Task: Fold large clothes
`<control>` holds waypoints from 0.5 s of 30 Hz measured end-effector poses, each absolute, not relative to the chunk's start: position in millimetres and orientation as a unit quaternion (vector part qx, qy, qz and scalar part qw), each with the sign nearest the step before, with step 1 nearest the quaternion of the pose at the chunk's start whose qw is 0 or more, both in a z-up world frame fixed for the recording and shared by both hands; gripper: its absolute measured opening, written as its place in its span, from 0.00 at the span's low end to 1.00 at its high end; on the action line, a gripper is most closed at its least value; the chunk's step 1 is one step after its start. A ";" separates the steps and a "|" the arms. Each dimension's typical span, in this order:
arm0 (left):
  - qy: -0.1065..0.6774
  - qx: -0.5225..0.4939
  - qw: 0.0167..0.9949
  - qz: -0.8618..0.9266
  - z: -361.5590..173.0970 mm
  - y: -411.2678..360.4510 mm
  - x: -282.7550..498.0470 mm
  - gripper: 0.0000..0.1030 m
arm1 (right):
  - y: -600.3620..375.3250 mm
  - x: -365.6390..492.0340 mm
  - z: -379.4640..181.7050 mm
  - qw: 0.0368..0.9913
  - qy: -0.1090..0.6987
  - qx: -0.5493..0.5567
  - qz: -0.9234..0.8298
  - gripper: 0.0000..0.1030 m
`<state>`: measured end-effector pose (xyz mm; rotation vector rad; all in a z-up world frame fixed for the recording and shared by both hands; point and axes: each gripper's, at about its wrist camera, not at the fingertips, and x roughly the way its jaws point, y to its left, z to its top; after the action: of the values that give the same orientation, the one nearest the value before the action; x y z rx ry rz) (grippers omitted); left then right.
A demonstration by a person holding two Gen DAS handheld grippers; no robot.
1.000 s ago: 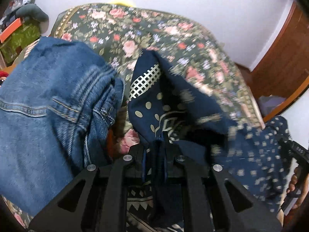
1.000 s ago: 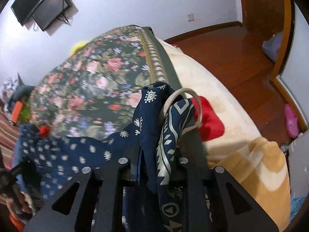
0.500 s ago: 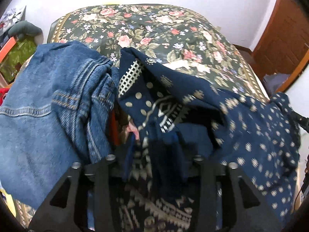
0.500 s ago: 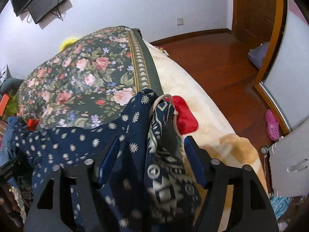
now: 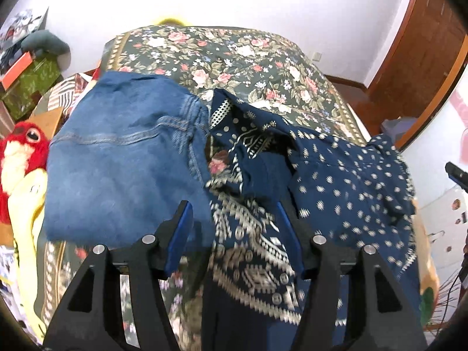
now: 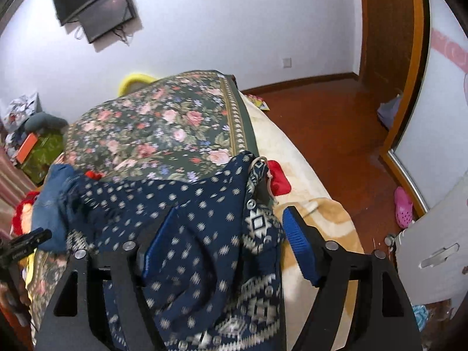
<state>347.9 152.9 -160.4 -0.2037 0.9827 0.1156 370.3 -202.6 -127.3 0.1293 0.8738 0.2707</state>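
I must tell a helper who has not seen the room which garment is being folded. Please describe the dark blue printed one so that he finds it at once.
Start from the bed with the floral bedspread. At its near end two garments lie side by side: folded blue jeans and, toward the door side, the navy printed garment. Unlike the plain denim, it carries small pale dots and a band of white geometric pattern.

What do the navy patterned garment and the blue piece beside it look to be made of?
Navy patterned garment: looks like thin woven fabric, matte, with a printed cream motif; it drapes and bunches softly. Fibre cannot be told. Blue piece: denim by its look, faded mid-blue, with a twill surface and contrast stitched seams, and it holds stiffer folds.
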 end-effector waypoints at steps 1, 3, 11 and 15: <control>0.469 -0.101 0.876 0.054 -157.7 154.3 340.6 0.57 | -201.9 361.3 -123.3 0.896 0.418 0.058 0.137 0.71; 0.467 -0.105 0.876 0.053 -154.1 156.9 325.0 0.57 | -199.7 344.4 -119.0 0.897 0.413 0.048 0.148 0.72; 0.486 -0.132 0.863 0.043 -165.8 168.0 266.4 0.58 | -196.0 281.1 -133.2 0.888 0.421 0.003 0.186 0.79; 0.497 -0.140 0.855 0.043 -179.6 173.1 233.4 0.58 | -199.2 258.9 -150.8 0.875 0.445 0.015 0.191 0.79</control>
<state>233.4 173.1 -179.6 -0.2951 1.0447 0.0902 258.9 -199.2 -150.8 0.0303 0.9299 0.3982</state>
